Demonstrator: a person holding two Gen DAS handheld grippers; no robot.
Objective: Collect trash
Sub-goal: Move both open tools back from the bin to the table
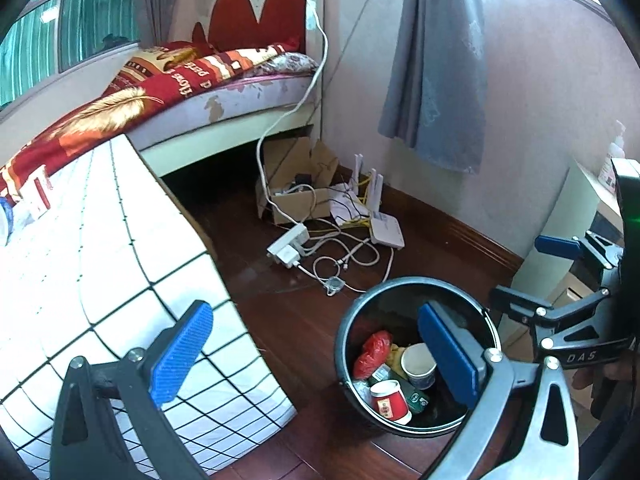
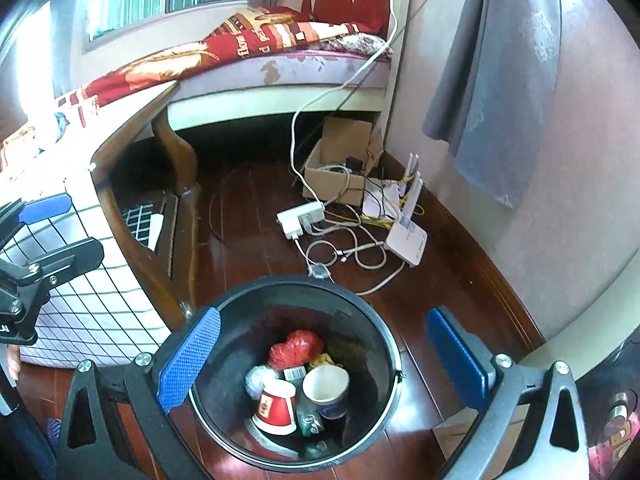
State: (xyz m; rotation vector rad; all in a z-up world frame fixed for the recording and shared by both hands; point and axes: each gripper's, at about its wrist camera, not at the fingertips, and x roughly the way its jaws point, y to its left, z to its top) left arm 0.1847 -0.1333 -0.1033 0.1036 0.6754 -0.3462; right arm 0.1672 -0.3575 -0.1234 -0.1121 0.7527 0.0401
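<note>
A black round trash bin (image 1: 344,332) stands on the wooden floor; it also shows in the right wrist view (image 2: 372,320). Inside lie a red paper cup (image 2: 276,406), a white and blue paper cup (image 2: 326,390), a red crumpled bag (image 2: 296,346), a foil ball and a green wrapper. My right gripper (image 2: 324,360) is open and empty, directly above the bin. My left gripper (image 1: 316,354) is open and empty, between the bin and the table; its right finger overlaps the bin opening. Each gripper appears at the edge of the other's view.
A table with a white checked cloth (image 1: 100,248) stands left. Behind it is a bed (image 1: 224,92). A cardboard box (image 2: 340,160), power strip (image 2: 302,218), router (image 2: 406,240) and tangled cables (image 2: 344,252) lie on the floor near the wall. A grey curtain (image 2: 492,80) hangs right.
</note>
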